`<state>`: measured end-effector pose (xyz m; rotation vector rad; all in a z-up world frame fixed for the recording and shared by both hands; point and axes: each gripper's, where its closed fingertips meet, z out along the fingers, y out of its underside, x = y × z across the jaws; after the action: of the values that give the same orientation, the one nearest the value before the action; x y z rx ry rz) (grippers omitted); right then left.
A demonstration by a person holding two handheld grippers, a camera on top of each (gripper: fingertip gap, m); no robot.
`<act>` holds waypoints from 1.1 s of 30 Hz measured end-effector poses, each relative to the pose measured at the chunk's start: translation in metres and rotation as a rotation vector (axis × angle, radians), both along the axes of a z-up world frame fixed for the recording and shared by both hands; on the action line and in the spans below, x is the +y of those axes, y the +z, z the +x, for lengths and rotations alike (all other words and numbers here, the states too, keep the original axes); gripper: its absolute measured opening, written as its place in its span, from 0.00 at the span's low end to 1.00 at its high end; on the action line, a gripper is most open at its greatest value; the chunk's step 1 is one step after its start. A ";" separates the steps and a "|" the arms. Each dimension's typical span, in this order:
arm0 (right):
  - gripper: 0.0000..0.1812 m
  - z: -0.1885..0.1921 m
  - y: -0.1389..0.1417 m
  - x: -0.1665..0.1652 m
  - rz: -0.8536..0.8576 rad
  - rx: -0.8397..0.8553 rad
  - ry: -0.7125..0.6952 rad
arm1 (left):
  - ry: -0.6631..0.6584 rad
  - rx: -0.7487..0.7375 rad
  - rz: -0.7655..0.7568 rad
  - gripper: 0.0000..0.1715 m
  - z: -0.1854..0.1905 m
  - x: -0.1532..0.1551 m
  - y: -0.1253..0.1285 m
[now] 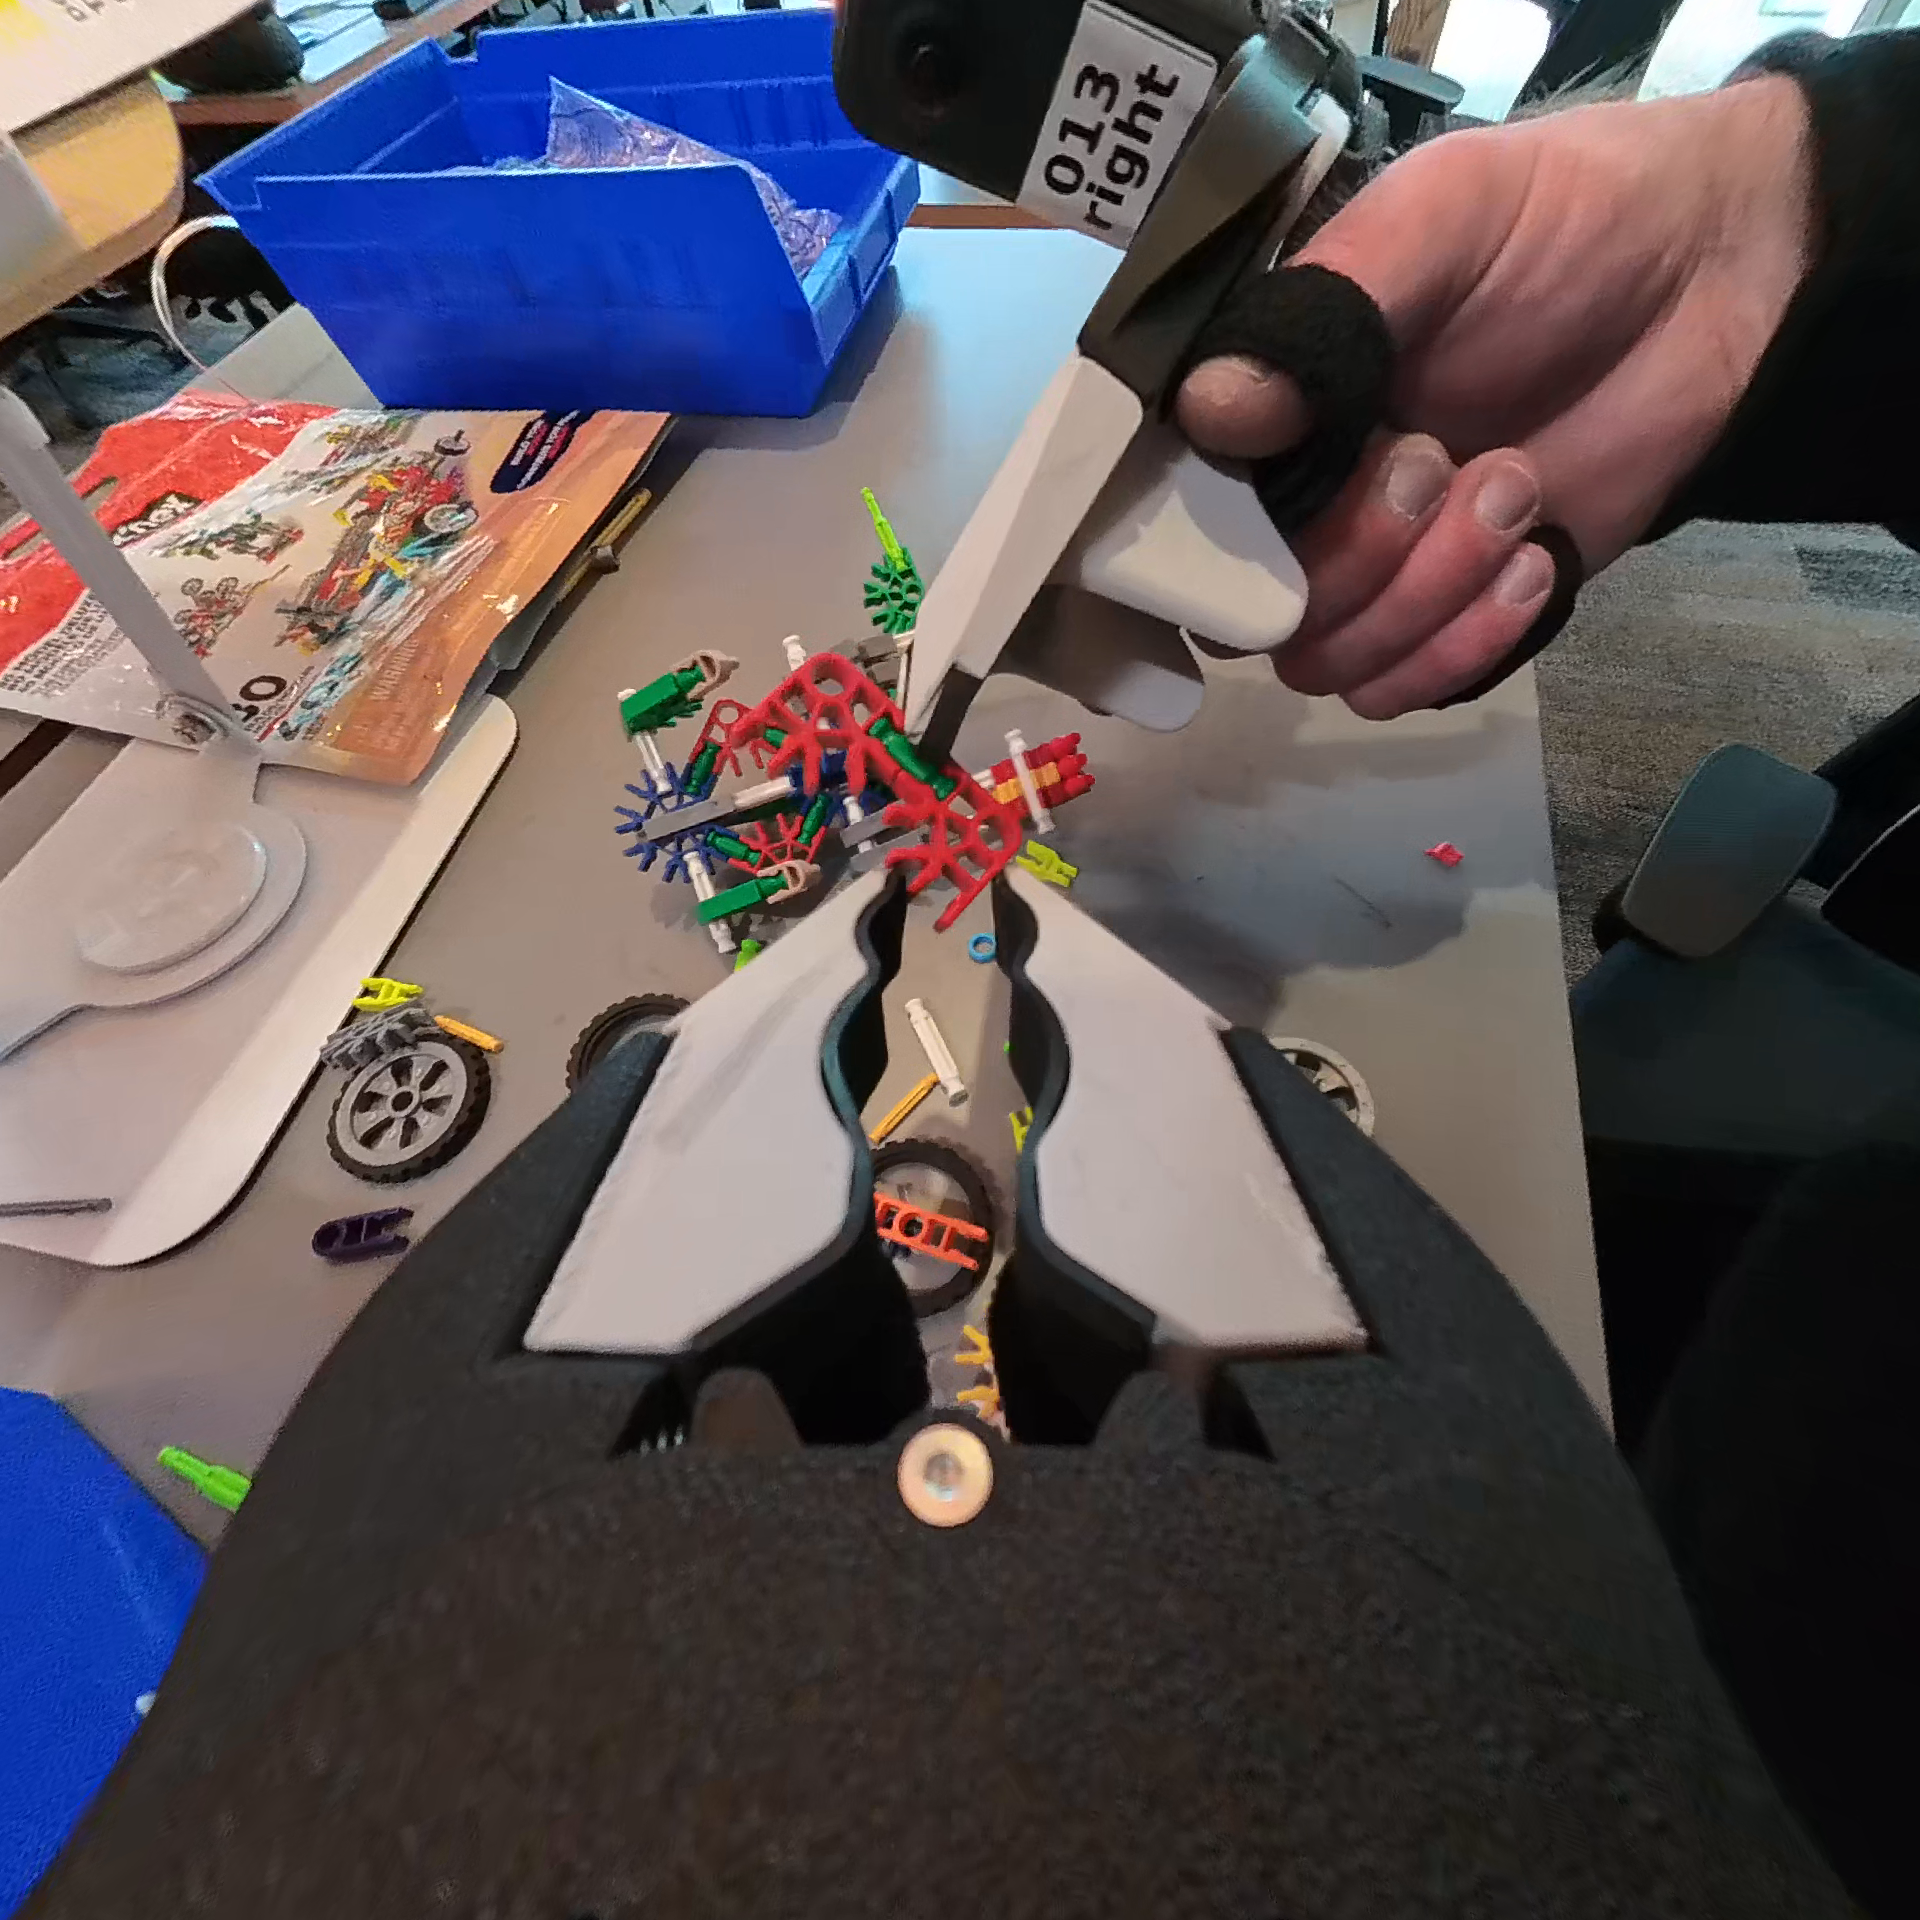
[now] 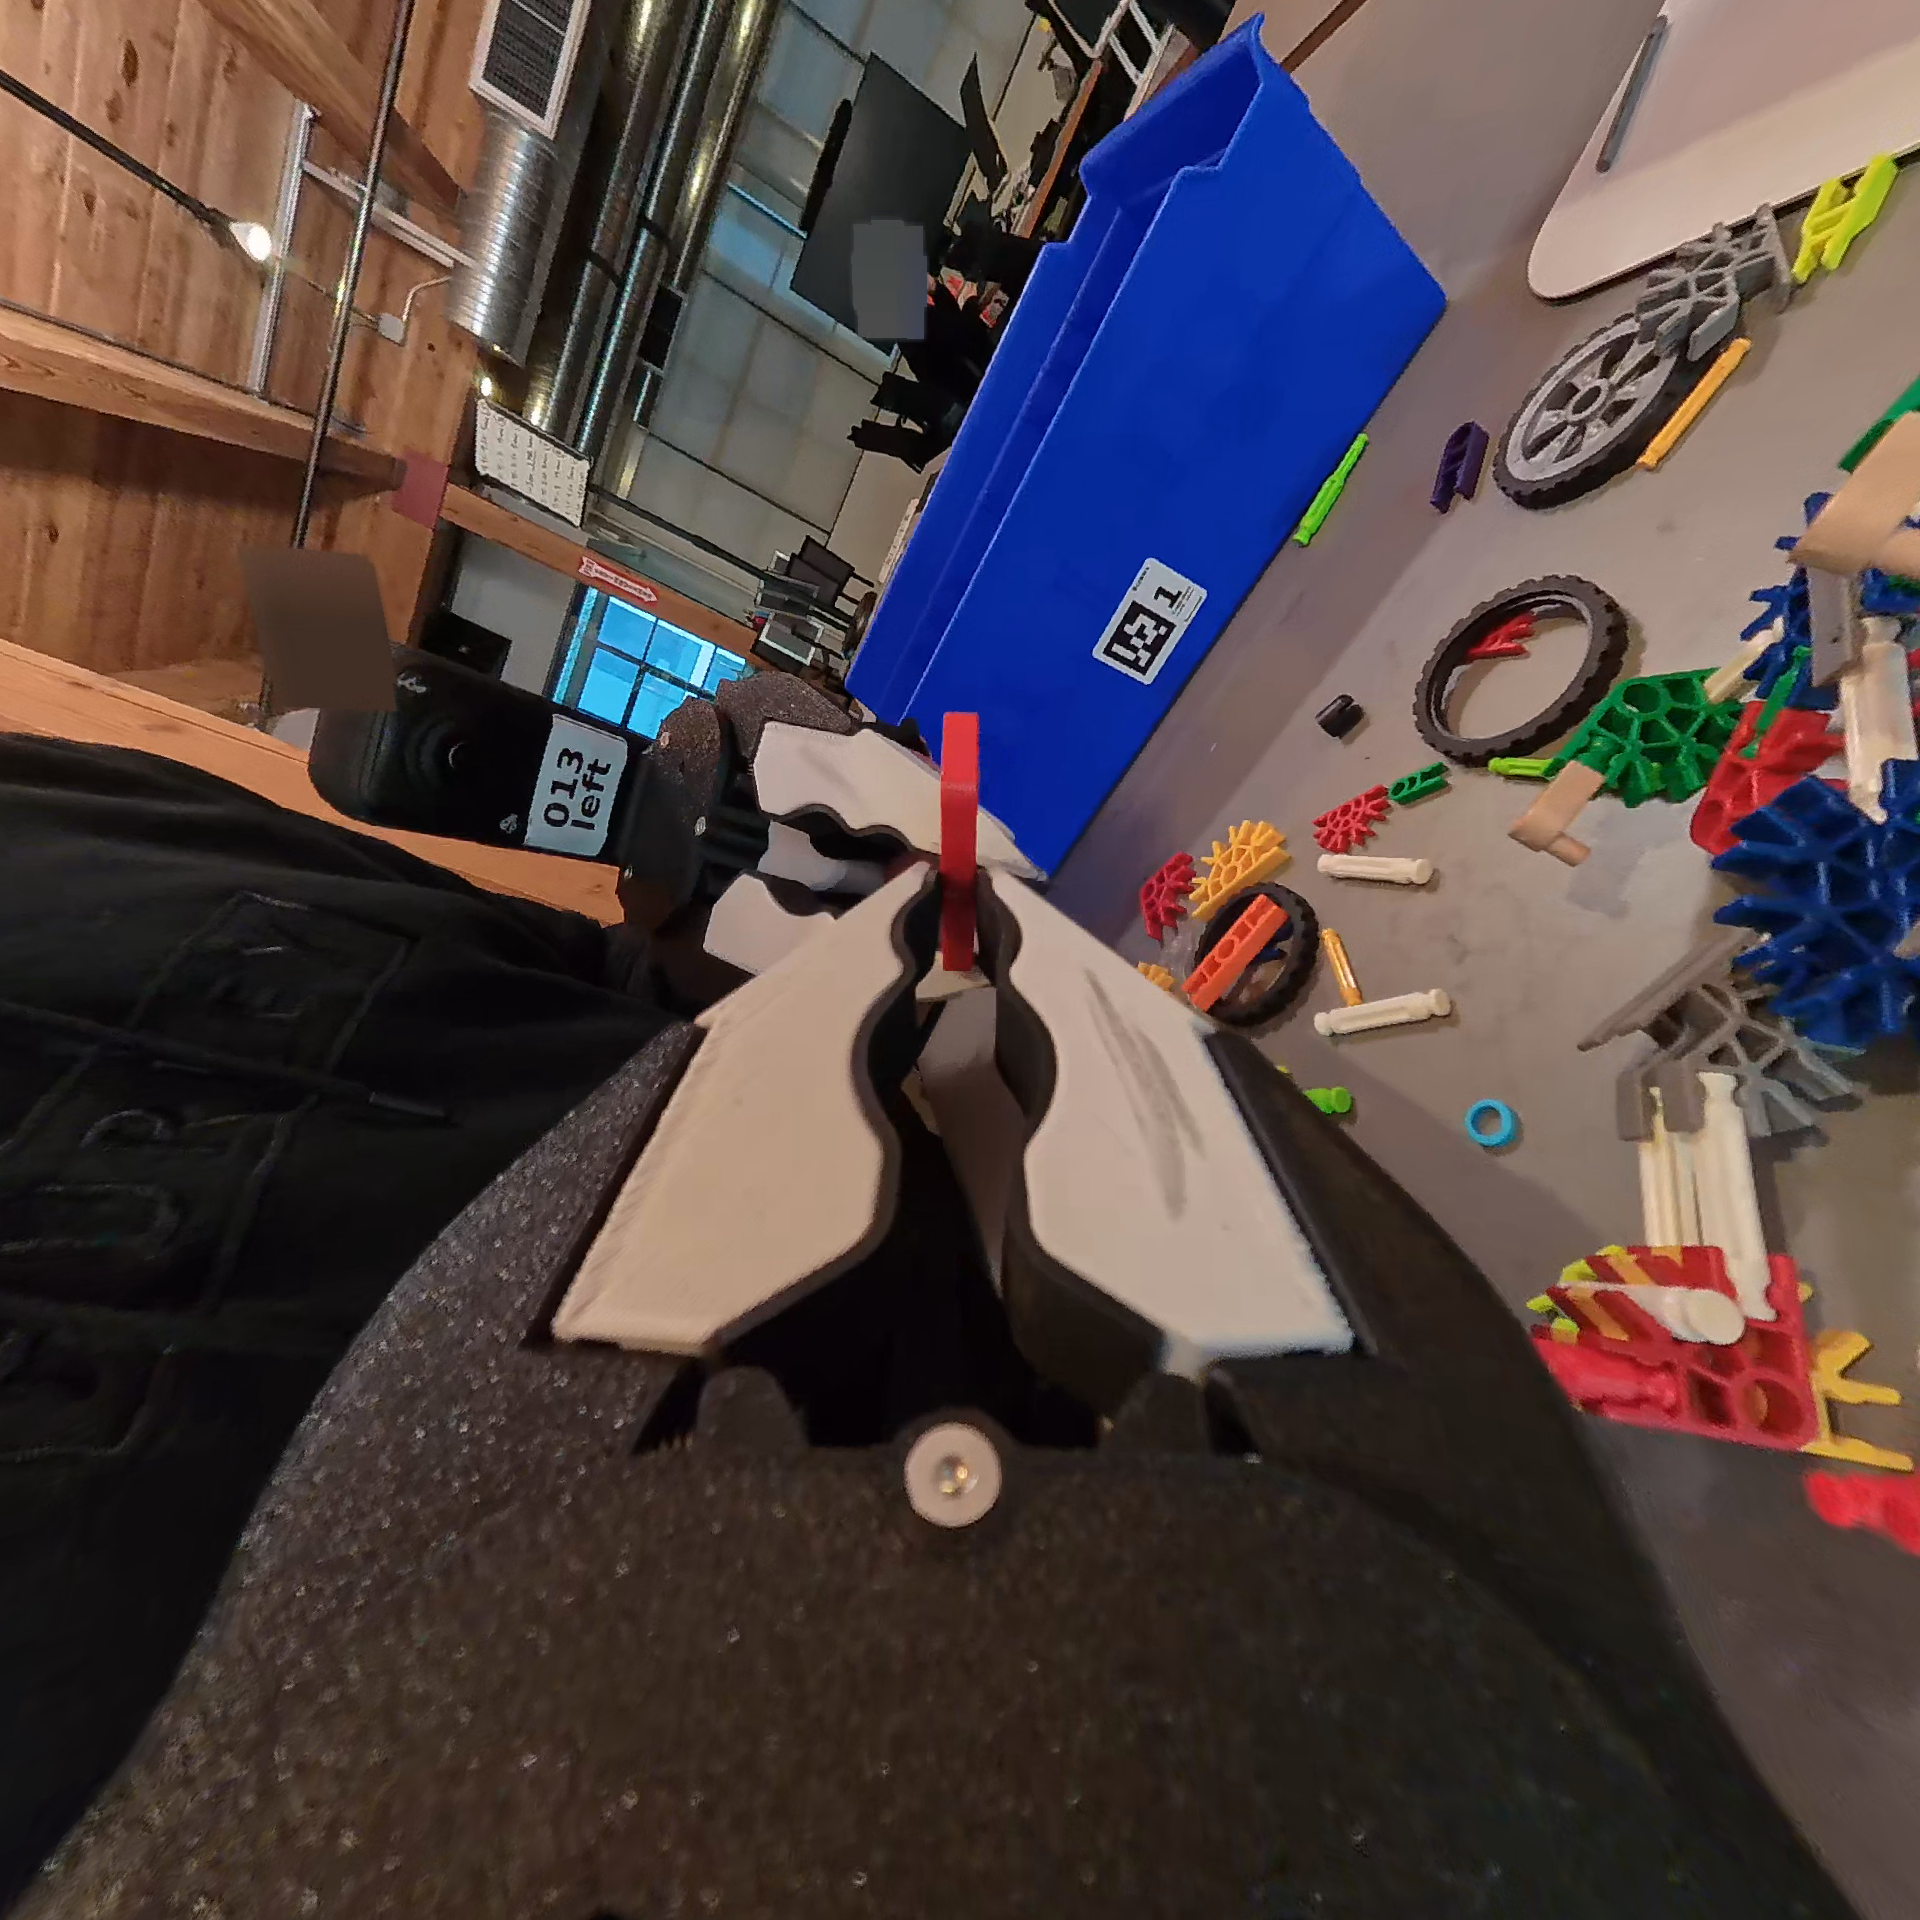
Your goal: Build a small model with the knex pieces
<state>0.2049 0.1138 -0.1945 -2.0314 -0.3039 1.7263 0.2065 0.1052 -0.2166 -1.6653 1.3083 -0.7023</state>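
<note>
A half-built construction-toy model of red lattice connectors, green and white rods and blue snowflake pieces is seen at the middle of a grey table, held from two sides. The left gripper is closed onto the near edge of a red lattice connector, its jaws narrowed to a pinch on that thin plate. The right gripper, gripped by a person's hand, comes down from above with its jaws pressed on a flat red piece, seen edge-on in the right wrist view; whether that piece belongs to the model's upper lattice cannot be told for certain. Loose parts are scattered about: a grey spoked wheel, a black tyre, white rods, a small blue ring and an orange connector. A blue bin stands behind, with the printed packaging beside it. The model is judged light and stiff in its single parts but loosely snapped together, so it is likely to flex or pop apart if pulled at a rod end. The smooth plastic may slip, and hold is best taken on the flat lattice plates near their joints.
</note>
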 end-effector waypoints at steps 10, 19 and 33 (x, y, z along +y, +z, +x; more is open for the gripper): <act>0.06 -0.010 0.002 0.001 0.064 -0.048 0.013 | 0.067 -0.070 -0.071 0.07 -0.003 0.008 0.008; 0.03 -0.014 0.001 0.004 0.076 -0.058 -0.001 | 0.081 -0.082 -0.103 0.07 -0.006 0.012 0.007; 0.03 -0.014 -0.004 0.005 0.041 -0.080 0.011 | 0.087 -0.034 0.001 0.09 -0.009 0.015 0.006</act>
<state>0.1907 0.1185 -0.1984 -2.0762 -0.3741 1.6339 0.1980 0.1202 -0.2111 -1.6918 1.2055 -0.6751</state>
